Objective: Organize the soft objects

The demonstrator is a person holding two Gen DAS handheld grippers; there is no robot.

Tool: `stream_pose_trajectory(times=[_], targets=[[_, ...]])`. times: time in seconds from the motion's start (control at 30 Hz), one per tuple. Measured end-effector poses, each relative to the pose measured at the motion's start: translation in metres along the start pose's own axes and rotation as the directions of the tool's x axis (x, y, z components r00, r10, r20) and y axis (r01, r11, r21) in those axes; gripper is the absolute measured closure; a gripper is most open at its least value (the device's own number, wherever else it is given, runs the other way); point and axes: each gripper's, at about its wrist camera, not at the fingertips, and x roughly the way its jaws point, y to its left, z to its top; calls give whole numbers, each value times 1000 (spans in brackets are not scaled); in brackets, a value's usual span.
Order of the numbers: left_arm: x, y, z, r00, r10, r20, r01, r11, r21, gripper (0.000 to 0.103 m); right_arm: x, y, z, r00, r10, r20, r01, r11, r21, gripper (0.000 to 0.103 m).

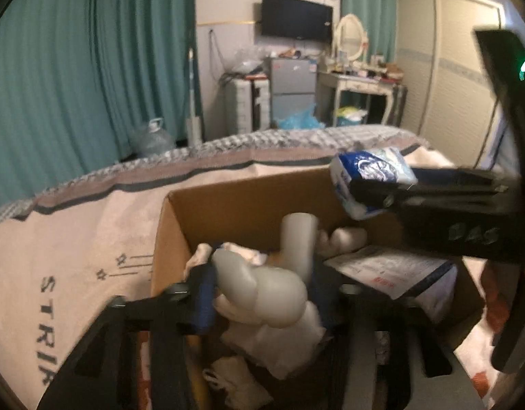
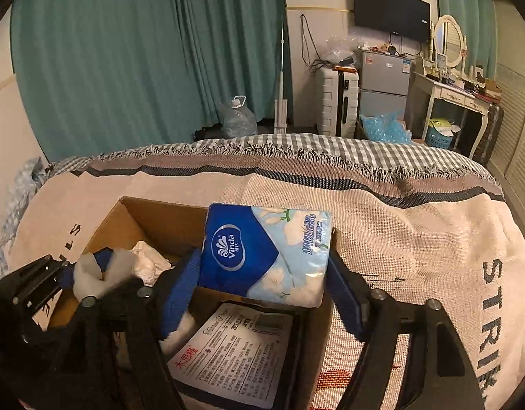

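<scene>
A brown cardboard box (image 1: 228, 205) sits on a bed with a beige blanket; it also shows in the right wrist view (image 2: 153, 218). My right gripper (image 2: 262, 273) is shut on a blue and white Vinda tissue pack (image 2: 262, 256) and holds it above the box's right side; the pack also shows in the left wrist view (image 1: 371, 174). My left gripper (image 1: 272, 294) is shut on a grey-white rubber glove (image 1: 262, 283) above the box; the glove also shows in the right wrist view (image 2: 91, 273). Inside the box lie white soft items (image 1: 286, 341) and a flat tissue pack (image 2: 235, 348).
The beige blanket (image 2: 416, 256) with dark lettering covers the bed around the box. Beyond the bed are teal curtains (image 2: 126, 51), a water jug (image 2: 237, 118), a suitcase (image 2: 337, 99), a small fridge (image 2: 385, 82) and a dressing table (image 2: 457, 95).
</scene>
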Motion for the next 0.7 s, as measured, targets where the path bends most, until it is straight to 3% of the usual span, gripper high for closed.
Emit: stream_pose_trajectory(times=[0.07,0.23,0.43,0.6,0.67,0.7], targets=[[-8,0,-1,1000,16,10,-16,1000,-14,21,-12,0,3,1000,-10,24,9,1000,18,14],[-50,-4,12,998,52,39,-51,999,-10,20,-70,4,15,998,-10,69,8,1000,19,14],[-155,-12,45,979,100,178,-100,995,-11,20,-174,17,36,985,-40,166,41,999,-4,14],[-254,-12,63,944,137,301,-132,991,-40,20,-287,37,41,956,-67,285,78,997,-29,14],[-296,-18,61,910,150,387,-153,988,-23,20,-332,50,35,935,-121,332,147,988,-53,14],[-319,-22,57,883,166,438,-174,984,-22,13,-349,53,32,924,-148,353,179,982,-55,12]])
